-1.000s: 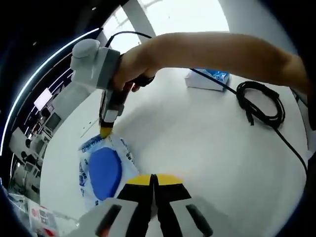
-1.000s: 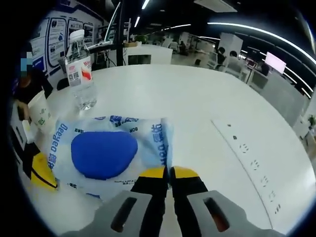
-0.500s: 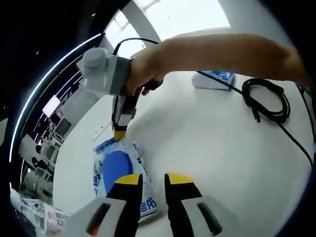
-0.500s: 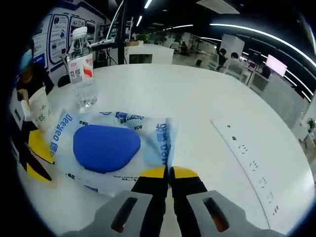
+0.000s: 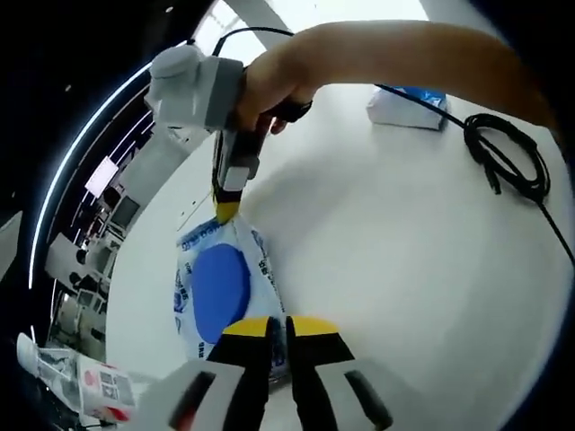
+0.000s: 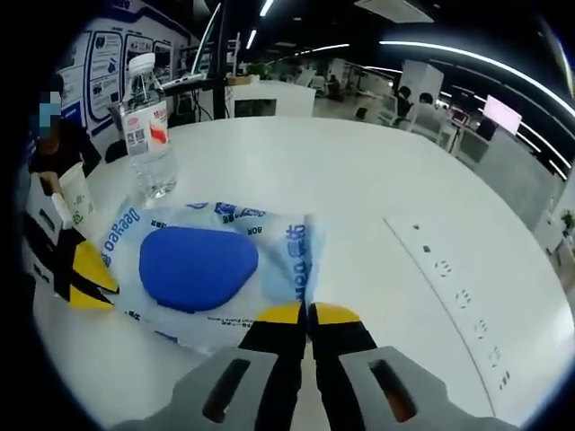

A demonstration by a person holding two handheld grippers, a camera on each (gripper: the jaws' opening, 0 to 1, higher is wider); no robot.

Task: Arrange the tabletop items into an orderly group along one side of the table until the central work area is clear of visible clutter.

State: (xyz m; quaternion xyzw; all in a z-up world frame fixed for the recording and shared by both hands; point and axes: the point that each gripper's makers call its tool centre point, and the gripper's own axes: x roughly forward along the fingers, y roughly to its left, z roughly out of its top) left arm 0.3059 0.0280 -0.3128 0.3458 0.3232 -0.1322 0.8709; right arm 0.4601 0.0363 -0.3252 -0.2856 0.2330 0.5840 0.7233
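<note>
Two grippers, left (image 5: 279, 323) & right (image 6: 308, 313), each clenched on opp. ends of crinkly white wipes pack (image 6: 202, 274) w/ glossy blue oval lid, on smooth white table (image 6: 377, 189).

A wide white surface (image 6: 359, 197) curves away into a dim open-plan office. Long strip lights (image 6: 467, 58) run across the dark ceiling. Far off stand white partitions (image 6: 269, 97) and desks with people seated, and a bright screen (image 6: 500, 114) glows at far right. Printed panels (image 6: 108, 58) cover the left wall.
</note>
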